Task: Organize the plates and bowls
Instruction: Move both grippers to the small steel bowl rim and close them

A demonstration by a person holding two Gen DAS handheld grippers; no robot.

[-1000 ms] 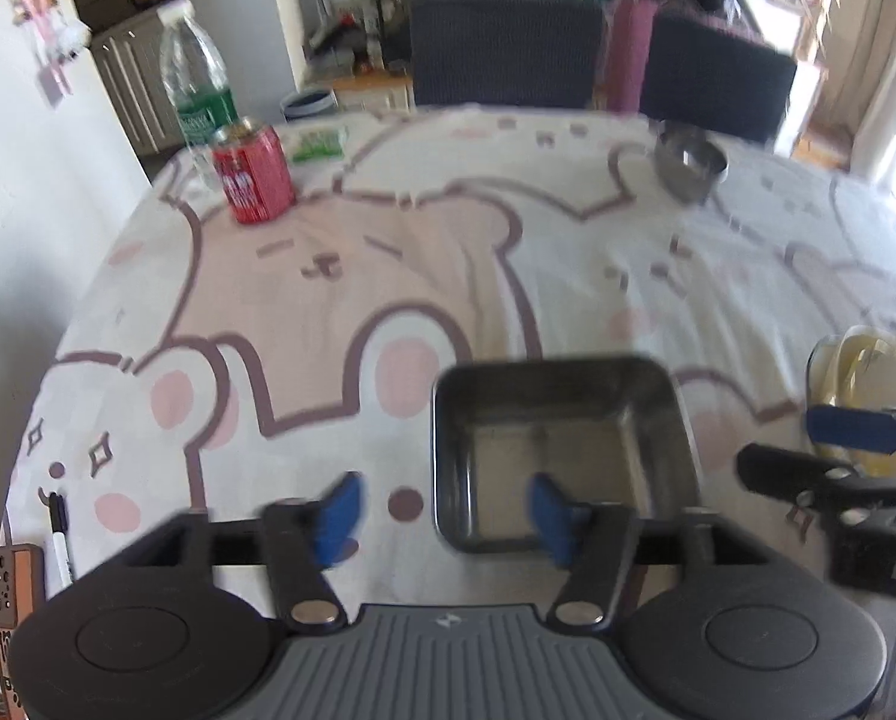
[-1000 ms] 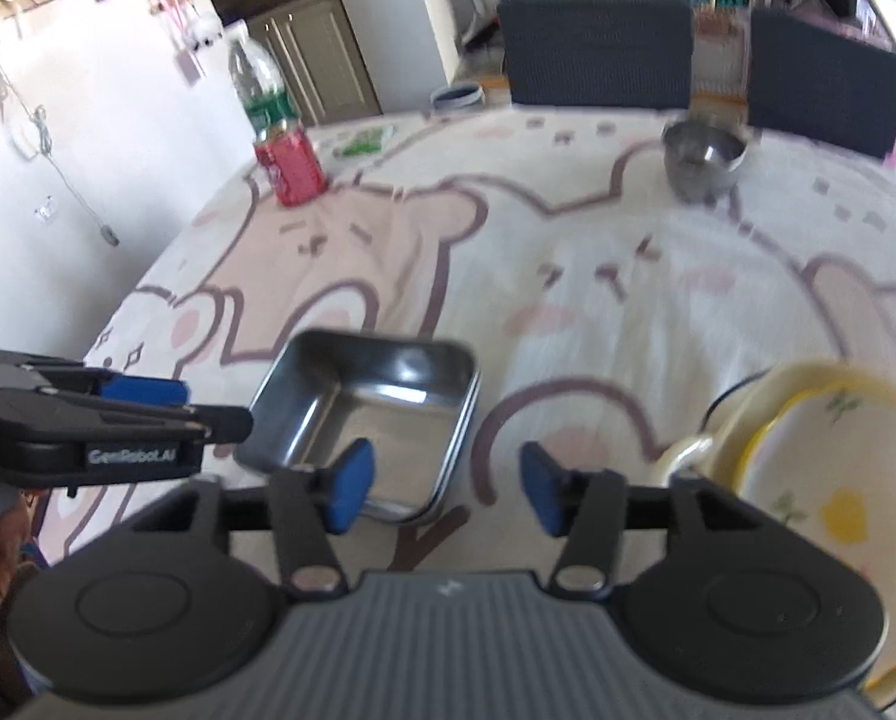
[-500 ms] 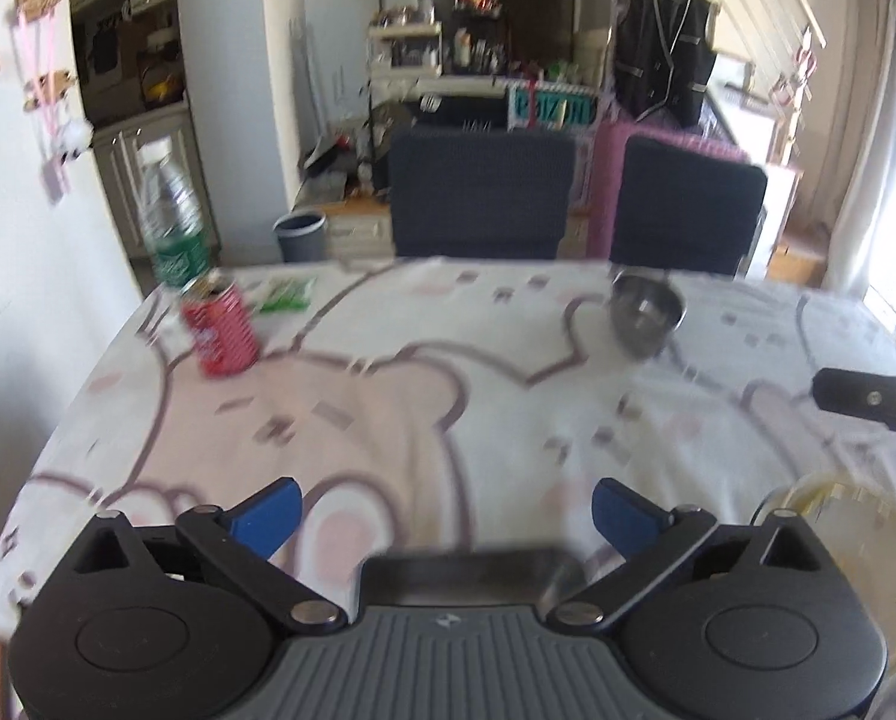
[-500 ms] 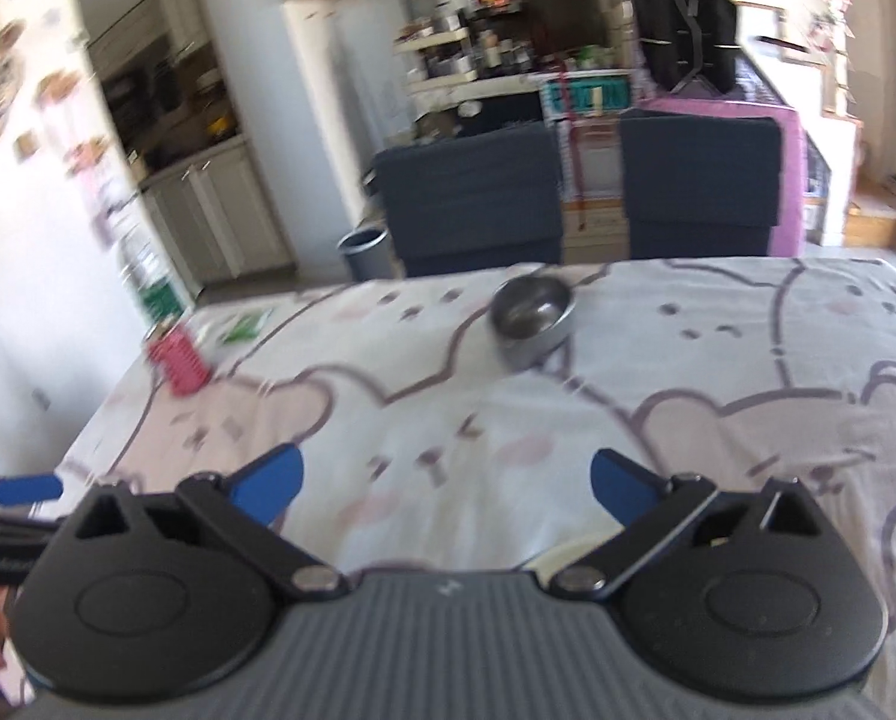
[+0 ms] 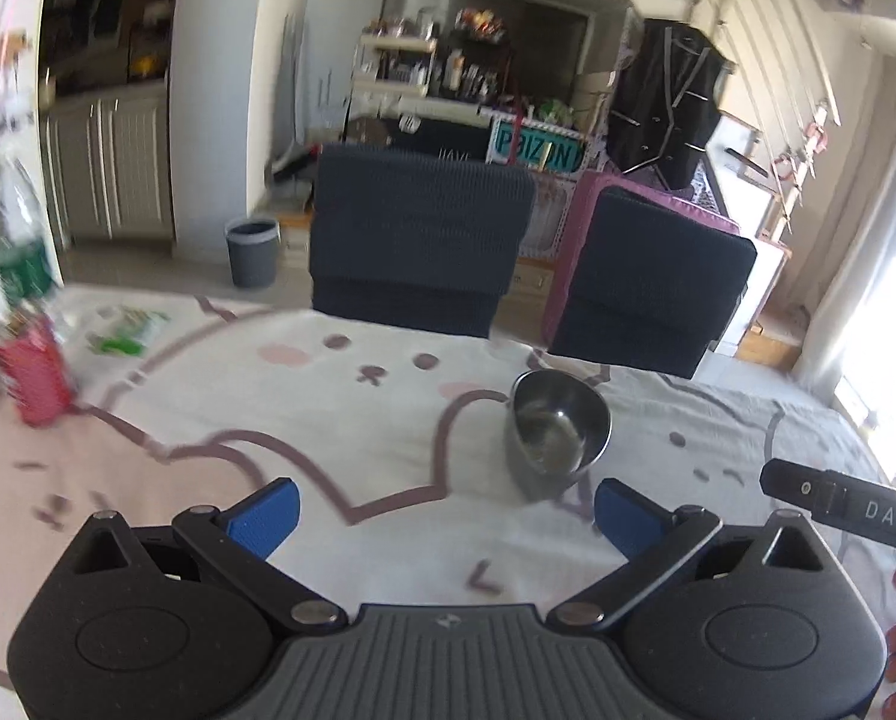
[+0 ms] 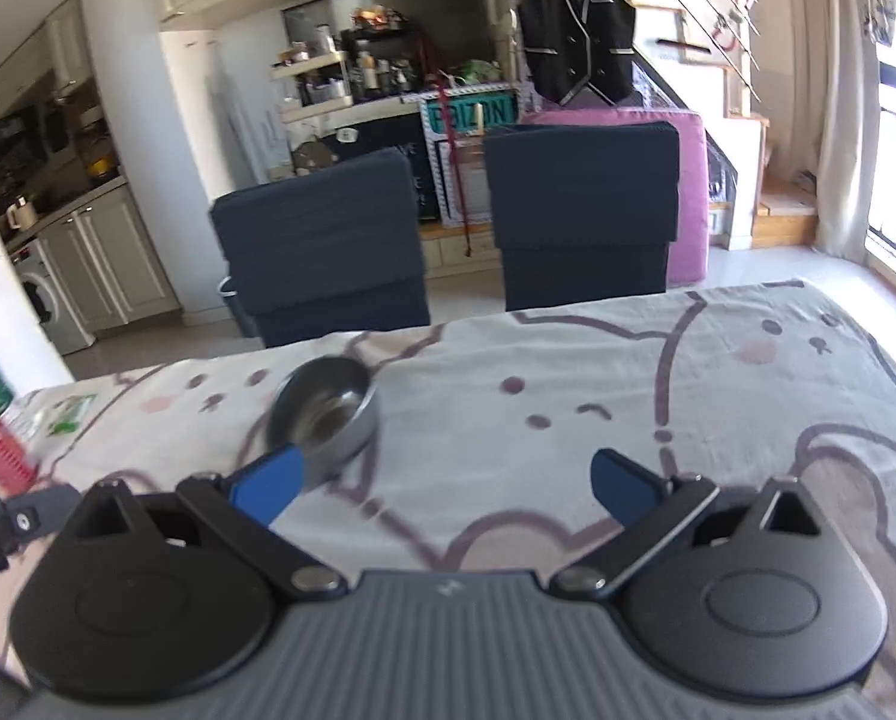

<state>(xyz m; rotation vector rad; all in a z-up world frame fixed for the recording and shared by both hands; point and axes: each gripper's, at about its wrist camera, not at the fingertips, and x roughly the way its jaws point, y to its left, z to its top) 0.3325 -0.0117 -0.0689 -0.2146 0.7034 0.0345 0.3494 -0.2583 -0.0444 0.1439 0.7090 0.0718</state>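
A small round steel bowl (image 5: 559, 435) stands upright on the bear-print tablecloth, just ahead of my left gripper (image 5: 445, 516), toward its right finger. The left gripper is wide open and empty. The bowl also shows in the right wrist view (image 6: 327, 411), ahead of the left finger of my right gripper (image 6: 445, 492), which is wide open and empty. The square steel tray and the yellow plate are out of view.
A red can (image 5: 31, 381), a green-label bottle (image 5: 19, 252) and a green packet (image 5: 127, 330) stand at the table's far left. Two dark chairs (image 5: 418, 246) line the far edge. The right gripper's body (image 5: 844, 507) shows at the right in the left wrist view.
Both grippers opened wide and moved forward across the table toward the round bowl. The square tray and the yellow plate dropped out of view.
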